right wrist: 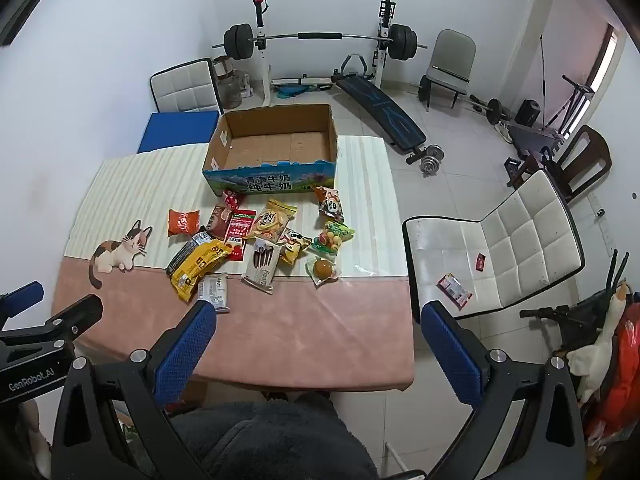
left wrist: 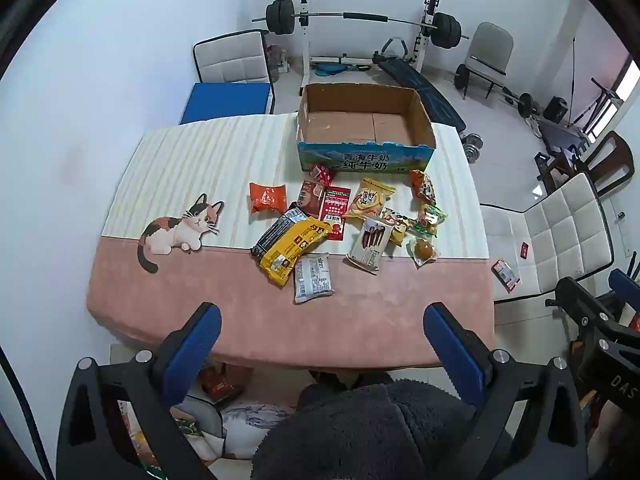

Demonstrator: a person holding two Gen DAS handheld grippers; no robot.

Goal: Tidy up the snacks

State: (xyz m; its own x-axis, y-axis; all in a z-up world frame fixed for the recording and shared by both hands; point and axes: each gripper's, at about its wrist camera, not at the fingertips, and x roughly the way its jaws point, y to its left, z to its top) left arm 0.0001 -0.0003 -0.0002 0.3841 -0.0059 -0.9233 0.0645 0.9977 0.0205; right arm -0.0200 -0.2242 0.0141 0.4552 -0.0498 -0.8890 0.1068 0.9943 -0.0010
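We look down into a white-walled room with a barbell rack (left wrist: 352,24) at the back and padded white chairs (right wrist: 516,240) around a surface (left wrist: 280,320) covered by a cloth, cream-striped on the far half and pink on the near half, with a calico cat (left wrist: 176,228) printed on it.

The snacks (left wrist: 340,224) lie in a loose heap near the middle of the surface, straddling the line where stripe meets pink. Among them we see an orange packet (left wrist: 268,197) set a little apart to the left, a long yellow bag (left wrist: 292,248) lying over a black bar, a red sachet (left wrist: 335,210), a yellow chip bag (left wrist: 368,198), a white pack (left wrist: 370,246) printed with dark sticks and the word "Fran", a silver-white packet (left wrist: 314,278) nearest us, a panda-printed bag (left wrist: 424,186) and a clear wrapper holding a brown round thing (left wrist: 424,249). Just behind the heap stands an open cardboard box (left wrist: 364,120), nothing inside it, its blue front printed with large Chinese characters for milk.

The left gripper (left wrist: 322,344) hangs over the near pink edge with its blue fingers (left wrist: 196,344) spread wide, nothing between them; the heap lies beyond the tips, apart from them. The right gripper (right wrist: 318,344) is the same: blue fingers (right wrist: 448,344) spread wide, holding nothing, the silver-white packet just past its left tip. On the neighbouring gripper's body, at the left edge of the right view, we read "GenRobot.AI".
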